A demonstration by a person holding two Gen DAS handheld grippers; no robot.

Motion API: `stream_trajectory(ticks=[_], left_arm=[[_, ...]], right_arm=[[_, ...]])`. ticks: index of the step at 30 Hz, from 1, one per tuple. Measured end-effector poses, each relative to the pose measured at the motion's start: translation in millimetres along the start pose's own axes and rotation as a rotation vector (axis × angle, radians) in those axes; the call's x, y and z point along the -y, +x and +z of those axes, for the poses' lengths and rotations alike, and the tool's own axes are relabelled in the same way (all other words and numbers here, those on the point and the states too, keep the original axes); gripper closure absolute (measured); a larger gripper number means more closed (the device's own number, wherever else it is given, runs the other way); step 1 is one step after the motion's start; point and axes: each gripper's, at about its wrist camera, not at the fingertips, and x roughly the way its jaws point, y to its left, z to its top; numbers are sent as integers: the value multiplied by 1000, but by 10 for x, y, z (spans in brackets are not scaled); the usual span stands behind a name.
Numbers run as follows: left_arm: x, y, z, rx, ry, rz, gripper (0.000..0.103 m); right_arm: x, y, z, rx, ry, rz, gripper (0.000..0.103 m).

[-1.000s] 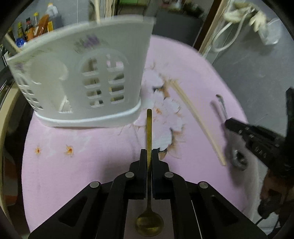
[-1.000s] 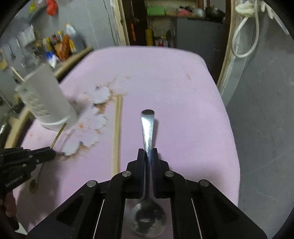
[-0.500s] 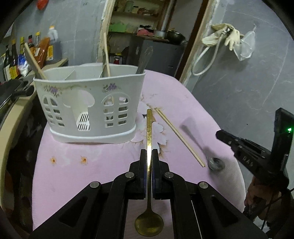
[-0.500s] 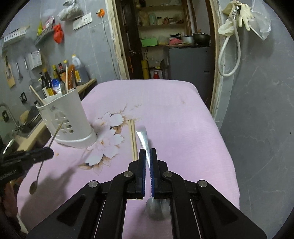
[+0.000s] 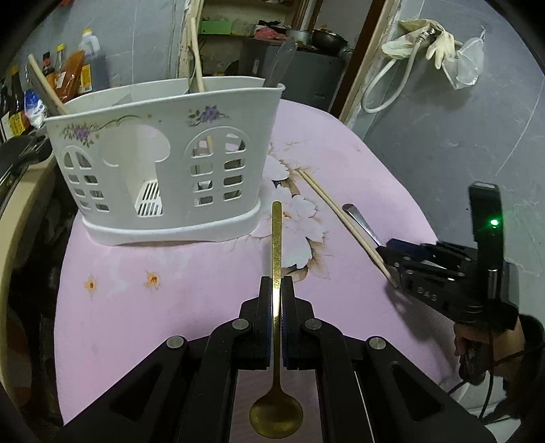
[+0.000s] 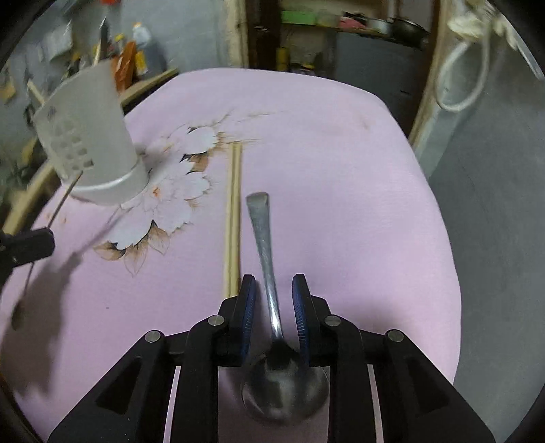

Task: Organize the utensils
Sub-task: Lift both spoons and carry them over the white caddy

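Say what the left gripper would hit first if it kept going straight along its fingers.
Probably the pink tablecloth, short of the white utensil caddy. The left gripper points downward, clamped on the gold spoon, whose handle tip leads and would likely touch first. Depth is uncertain.

Looking like a cramped home kitchen: sauce and oil bottles crowding a side counter, pots sitting on a back shelf, rubber gloves hanging over a hose, floral pink tablecloth covering the table.
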Motion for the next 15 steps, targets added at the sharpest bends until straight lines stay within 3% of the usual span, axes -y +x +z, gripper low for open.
stream_trajectory(ticks=[4,7,9,15], left_arm=[[-21,22,-4,-9,-22,2,101],[-13,15,-4,-11,-26,2,101],[12,-2,12,-6,-23,4,101],[28,-248,22,113,-18,-2,101]], right_arm=[[2,111,149,-7,-9,32,83],[-26,190,249,-12,-34,39,94],[-35,202,269,-6,-42,42,95],[88,-157,88,149,40,95,96]])
